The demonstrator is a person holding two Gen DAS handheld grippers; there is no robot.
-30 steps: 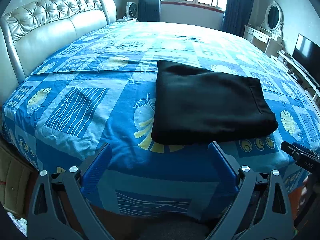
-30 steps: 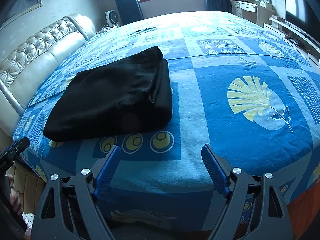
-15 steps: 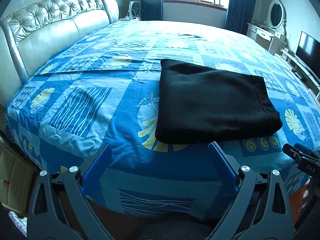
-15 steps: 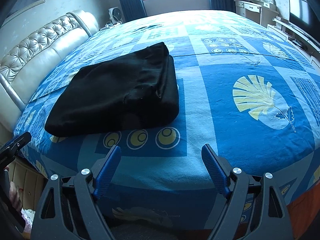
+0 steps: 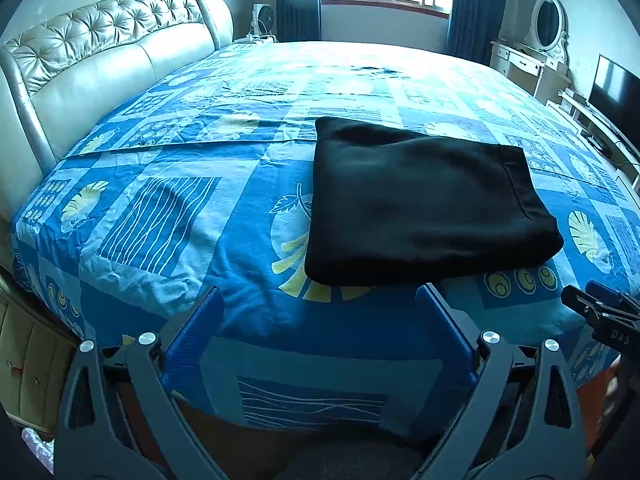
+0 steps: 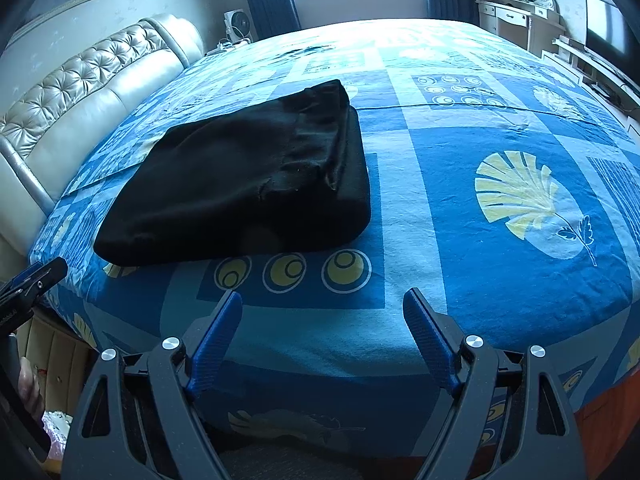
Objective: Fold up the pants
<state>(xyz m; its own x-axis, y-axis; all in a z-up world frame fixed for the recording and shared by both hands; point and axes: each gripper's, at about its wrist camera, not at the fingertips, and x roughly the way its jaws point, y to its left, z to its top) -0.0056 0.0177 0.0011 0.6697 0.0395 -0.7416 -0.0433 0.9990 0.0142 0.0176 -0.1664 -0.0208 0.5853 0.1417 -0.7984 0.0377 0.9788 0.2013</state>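
Left wrist view shows the black pants [image 5: 420, 204] folded into a thick rectangle on the blue patterned bedspread [image 5: 160, 216], near the bed's front edge. Both the left gripper [image 5: 320, 300] and the right gripper [image 6: 322, 304] hang short of the pants, jaws wide apart and empty.

Both wrist views face down-bed from its foot; sharing pants [image 5: 424, 204].
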